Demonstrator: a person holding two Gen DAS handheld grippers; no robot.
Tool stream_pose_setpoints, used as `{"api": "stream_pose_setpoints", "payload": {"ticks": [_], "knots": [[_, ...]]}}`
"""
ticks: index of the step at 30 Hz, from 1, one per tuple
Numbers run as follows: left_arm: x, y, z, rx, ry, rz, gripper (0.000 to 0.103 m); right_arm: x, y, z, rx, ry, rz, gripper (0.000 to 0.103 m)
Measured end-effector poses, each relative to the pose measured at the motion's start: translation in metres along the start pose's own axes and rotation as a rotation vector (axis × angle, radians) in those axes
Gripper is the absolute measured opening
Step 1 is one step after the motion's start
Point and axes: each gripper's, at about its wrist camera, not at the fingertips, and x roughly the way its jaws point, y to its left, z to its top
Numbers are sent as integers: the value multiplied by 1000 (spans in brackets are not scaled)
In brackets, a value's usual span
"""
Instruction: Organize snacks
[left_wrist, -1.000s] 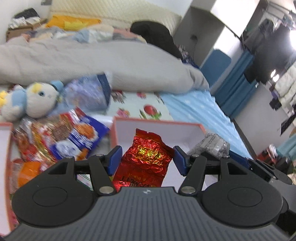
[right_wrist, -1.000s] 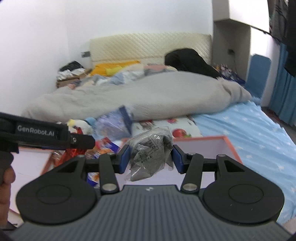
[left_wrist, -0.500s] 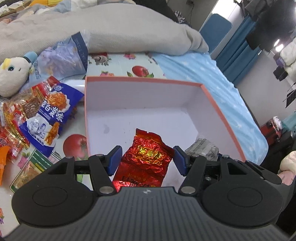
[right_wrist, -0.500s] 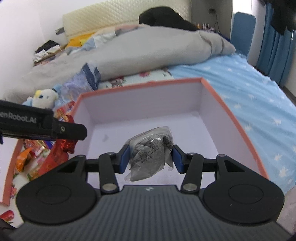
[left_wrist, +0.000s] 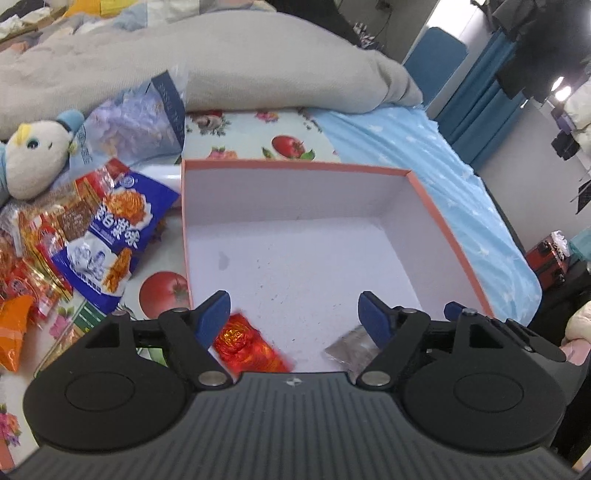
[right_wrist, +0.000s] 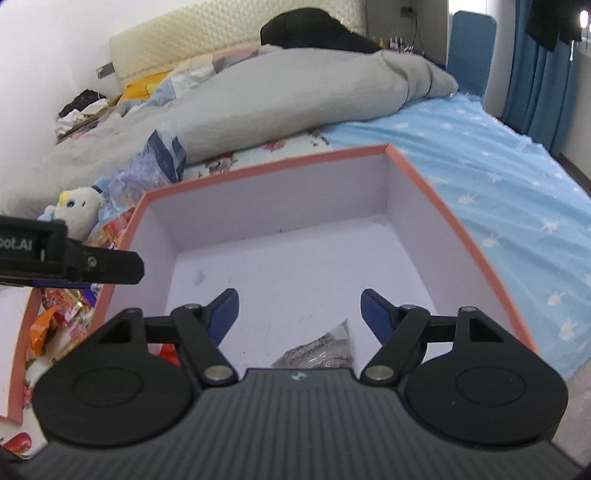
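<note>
Blue-padded left claw (left_wrist: 293, 314) gapes wide, gripping nothing; red foil packet (left_wrist: 247, 347) lies blurred below on the near-left floor of the box (left_wrist: 295, 168), long axis slanting. Right claw (right_wrist: 299, 312) likewise spread, empty; grey packet (right_wrist: 321, 352) lies beneath it. Snack bags (left_wrist: 107, 236) beside the box, blanket (left_wrist: 221, 62) beyond.
</note>
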Motion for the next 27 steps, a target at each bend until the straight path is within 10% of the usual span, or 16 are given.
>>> {"api": "stream_pose_setpoints", "payload": {"ticks": [27], "knots": [[-142, 33, -37, 53, -215, 35, 80, -102, 63, -2, -8, -225, 74, 75]]}}
